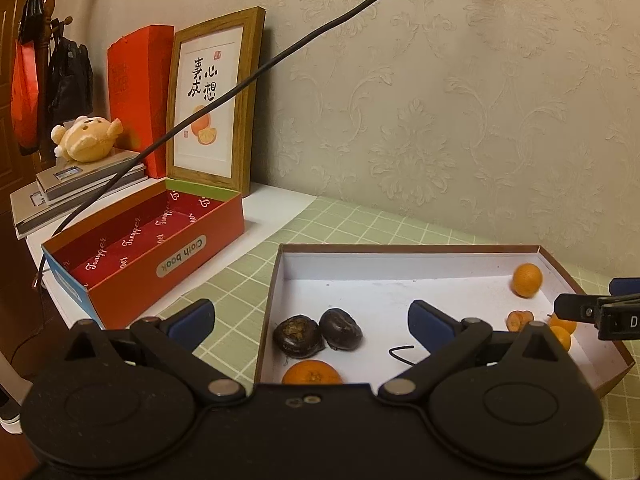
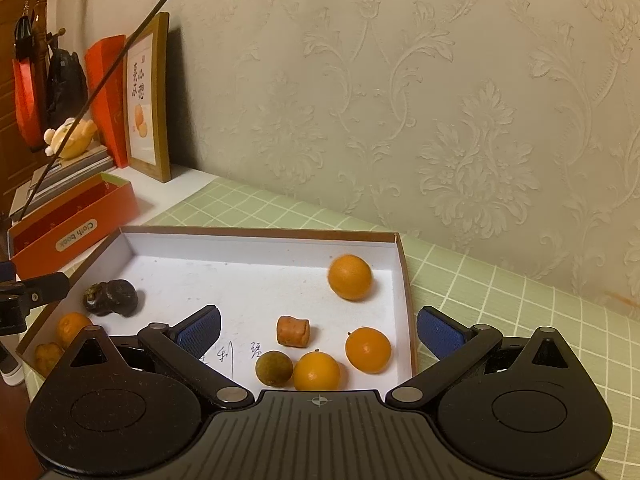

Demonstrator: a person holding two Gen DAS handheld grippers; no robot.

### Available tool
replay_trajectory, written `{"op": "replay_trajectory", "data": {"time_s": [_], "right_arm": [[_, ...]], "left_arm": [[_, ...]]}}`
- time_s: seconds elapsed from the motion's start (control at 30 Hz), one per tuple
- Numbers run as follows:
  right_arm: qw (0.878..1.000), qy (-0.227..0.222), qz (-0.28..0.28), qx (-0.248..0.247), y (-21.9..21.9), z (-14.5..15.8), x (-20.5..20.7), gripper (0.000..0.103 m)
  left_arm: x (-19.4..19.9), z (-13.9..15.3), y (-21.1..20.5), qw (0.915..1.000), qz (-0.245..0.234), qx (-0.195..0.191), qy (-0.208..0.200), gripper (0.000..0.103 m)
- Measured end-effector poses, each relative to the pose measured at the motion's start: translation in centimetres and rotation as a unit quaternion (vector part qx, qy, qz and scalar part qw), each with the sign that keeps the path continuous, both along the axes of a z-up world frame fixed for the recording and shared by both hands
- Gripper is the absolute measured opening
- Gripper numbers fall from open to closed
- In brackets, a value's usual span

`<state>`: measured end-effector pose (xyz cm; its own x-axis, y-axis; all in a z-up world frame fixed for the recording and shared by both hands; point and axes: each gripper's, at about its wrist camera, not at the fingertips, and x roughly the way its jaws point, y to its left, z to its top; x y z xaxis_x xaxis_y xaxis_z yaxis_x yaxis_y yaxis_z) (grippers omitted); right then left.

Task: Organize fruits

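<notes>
Both grippers stand released, jaws spread wide with nothing between the pads. Nearest the left gripper (image 1: pixel 310 320), a mandarin (image 1: pixel 312 372) at the near edge of the shallow white tray (image 1: pixel 400 258) is half hidden behind the gripper body; just beyond it two dark, shrivelled fruits (image 1: pixel 318 332) touch each other. From the right gripper (image 2: pixel 318 330), a dull greenish fruit (image 2: pixel 274 367) and an orange one (image 2: pixel 317 371) sit side by side at the tray's near edge, with another orange (image 2: pixel 368 350) near the right wall, a stubby orange chunk (image 2: pixel 293 331) mid-tray, and one orange (image 2: pixel 350 277) towards the far right corner. Handwriting on the tray floor is partly covered and unreadable. Left of the tray, an open red box (image 1: pixel 160 248) bears an upside-down label "Cloth book" and repeated script, seemingly "Tangger". A framed print (image 1: pixel 212 100) behind shows brush characters above painted oranges.
</notes>
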<state>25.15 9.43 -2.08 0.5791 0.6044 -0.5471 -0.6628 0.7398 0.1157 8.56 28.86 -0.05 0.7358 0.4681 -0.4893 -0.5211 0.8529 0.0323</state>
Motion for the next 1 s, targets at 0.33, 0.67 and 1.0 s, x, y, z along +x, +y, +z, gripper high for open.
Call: {"op": "replay_trajectory", "data": {"time_s": [0.33,0.67,1.0], "right_arm": [[1.000,0.000,0.003,0.002,0.0,0.4,-0.2,0.103],[1.000,-0.001,0.011,-0.001,0.1,0.5,-0.6,0.103],[1.000,-0.014,0.019,0.006,-2.3,4.6,-3.4,0.103]], "left_arm": [[0.0,0.0,-0.3,1.0000,-0.002,0.000,0.001,0.097],[-0.2,0.3,0.0,1.0000,0.007,-0.005,0.000,0.097],[-4.2,4.6,-2.8,0.9996,-0.014,-0.015,-0.022,0.097]]}}
